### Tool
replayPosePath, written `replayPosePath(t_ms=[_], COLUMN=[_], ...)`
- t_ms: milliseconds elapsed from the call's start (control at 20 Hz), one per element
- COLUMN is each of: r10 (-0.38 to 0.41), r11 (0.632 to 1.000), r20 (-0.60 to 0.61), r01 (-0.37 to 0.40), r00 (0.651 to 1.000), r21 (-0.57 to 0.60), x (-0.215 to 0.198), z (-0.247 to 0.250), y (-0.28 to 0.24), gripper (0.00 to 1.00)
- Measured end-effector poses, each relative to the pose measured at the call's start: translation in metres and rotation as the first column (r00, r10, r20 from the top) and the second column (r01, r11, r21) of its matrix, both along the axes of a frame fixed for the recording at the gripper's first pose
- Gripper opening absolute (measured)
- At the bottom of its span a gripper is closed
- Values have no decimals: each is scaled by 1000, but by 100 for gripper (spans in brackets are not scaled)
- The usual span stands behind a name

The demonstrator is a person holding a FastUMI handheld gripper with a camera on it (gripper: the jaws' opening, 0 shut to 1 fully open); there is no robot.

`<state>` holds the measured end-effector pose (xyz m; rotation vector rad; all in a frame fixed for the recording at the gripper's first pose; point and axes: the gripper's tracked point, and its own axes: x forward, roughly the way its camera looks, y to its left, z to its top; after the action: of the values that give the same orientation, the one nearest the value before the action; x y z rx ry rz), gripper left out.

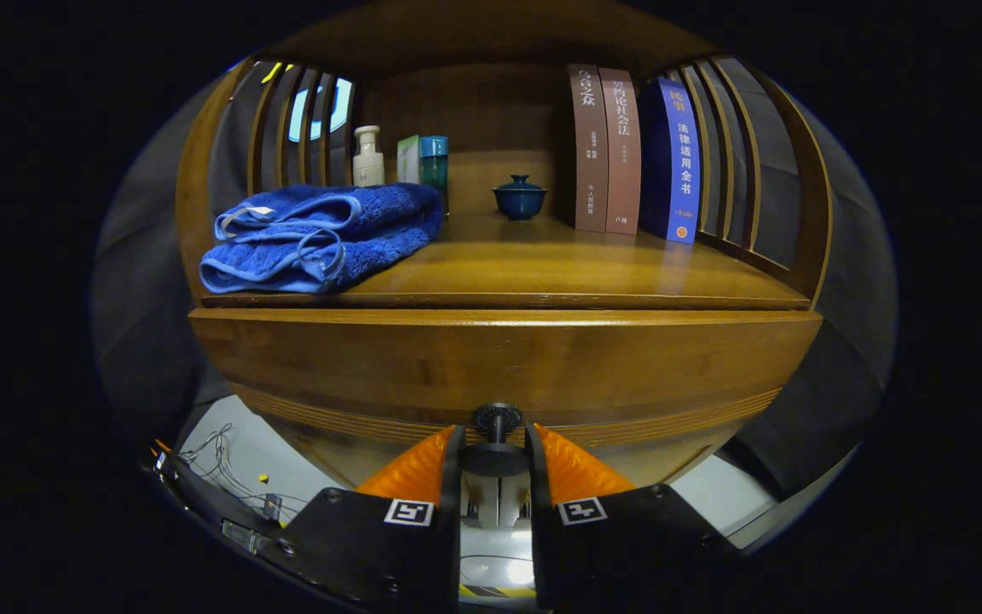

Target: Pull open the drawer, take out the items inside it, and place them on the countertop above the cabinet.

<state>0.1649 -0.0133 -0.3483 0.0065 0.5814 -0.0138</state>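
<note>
The wooden drawer front [499, 367] spans the cabinet just ahead of me, below the countertop [559, 269]. Its dark round knob [496, 419] sticks out at the lower middle. My gripper [495, 437] is at the knob, one finger on each side, and both fingers press on its head. The drawer's inside is hidden, so I cannot see any items in it.
On the countertop a folded blue towel [320, 234] lies at the left front. Behind it stand a pale pump bottle [367, 158] and small green boxes [427, 162]. A blue lidded cup [520, 198] sits at the back middle, with three upright books [627, 149] to its right. Slatted wooden sides [738, 153] close in the shelf.
</note>
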Motion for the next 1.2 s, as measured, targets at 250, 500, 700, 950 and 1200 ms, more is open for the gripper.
replayPosePath(t_ms=[250, 500, 700, 950, 1200], r10=[2, 3, -4, -3, -4], r11=[1000, 1000, 1000, 999, 999], r20=[-34, -59, -80, -133, -153], r01=[-2, -2, 5, 9, 12], r00=[999, 998, 997, 991, 988], r21=[11, 13, 24, 41, 48], x=[-38, -90, -131, -174, -189], z=[4, 10, 13, 9, 8], y=[2, 4, 5, 5, 1], gripper=[38, 38, 38, 38, 38])
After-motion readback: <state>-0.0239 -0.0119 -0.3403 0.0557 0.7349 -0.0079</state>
